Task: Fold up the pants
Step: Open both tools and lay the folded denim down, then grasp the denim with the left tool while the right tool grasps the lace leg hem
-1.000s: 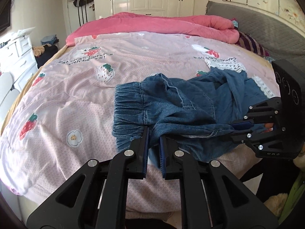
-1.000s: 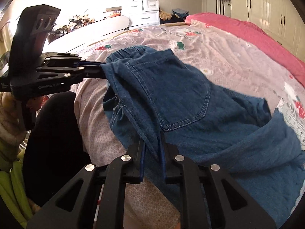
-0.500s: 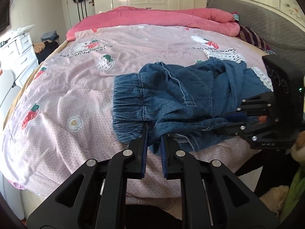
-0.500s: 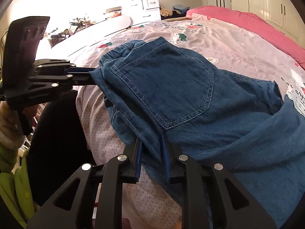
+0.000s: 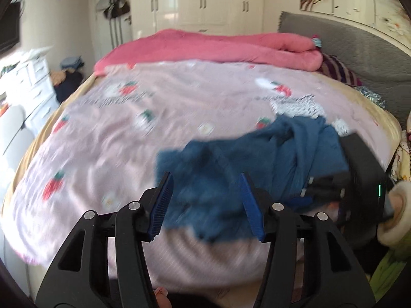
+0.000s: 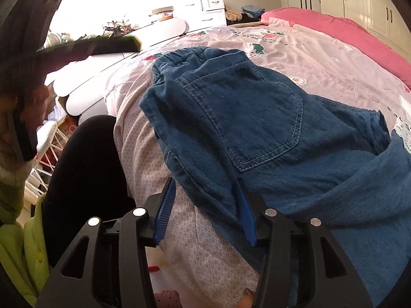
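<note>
Pants (image 6: 257, 128) lengthwise, waistband left, legs right

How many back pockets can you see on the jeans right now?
1: a stitched patch pocket on the upturned seat of the jeans, just beyond the open right claw. A second may be hidden in the folds.

Both grippers are black plastic with triangle holes. The left gripper (image 5: 206, 202) and right gripper (image 6: 205, 209) have ridged blue pads (image 5: 161, 205) and shiny round screws (image 6: 138, 212) (silver ones). The sleeve (image 6: 23, 254) is light green.
</note>
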